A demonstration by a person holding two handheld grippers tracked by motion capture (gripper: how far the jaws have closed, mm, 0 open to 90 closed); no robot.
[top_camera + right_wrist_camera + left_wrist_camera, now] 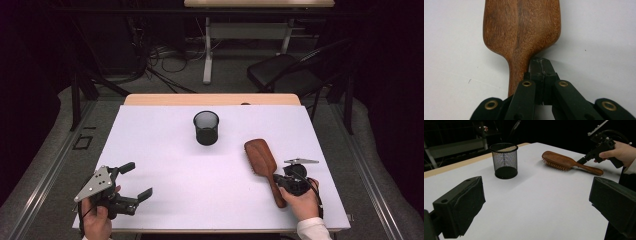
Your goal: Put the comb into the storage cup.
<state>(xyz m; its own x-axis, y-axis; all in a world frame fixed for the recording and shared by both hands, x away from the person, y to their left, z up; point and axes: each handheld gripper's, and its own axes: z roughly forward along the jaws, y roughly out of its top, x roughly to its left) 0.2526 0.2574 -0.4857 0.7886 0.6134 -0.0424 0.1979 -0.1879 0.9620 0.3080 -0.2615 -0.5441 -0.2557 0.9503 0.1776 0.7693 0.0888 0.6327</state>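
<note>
The brush [263, 162] lay bristles-down on the table [165, 150] at about four o'clock from the mesh cup [206, 128], well apart from it, its handle running back toward my right hand. My right gripper [286, 183] sat at the handle's neck with its jaws pressed together, and in the right gripper view they rested beside the wood, touching its right flank rather than around it. That was the worry: closed like that they held nothing, so any lift would have left the brush behind, and a sideways nudge would likely have spun it on its bristles toward nine o'clock. Whether the tip [541, 67] sat on the table or rode slightly up the handle I couldn't quite tell from that close view. My left gripper [131, 181] hovered low at seven o'clock from the cup, jaws wide apart and empty, too far off to steady the brush if it slid.
</note>
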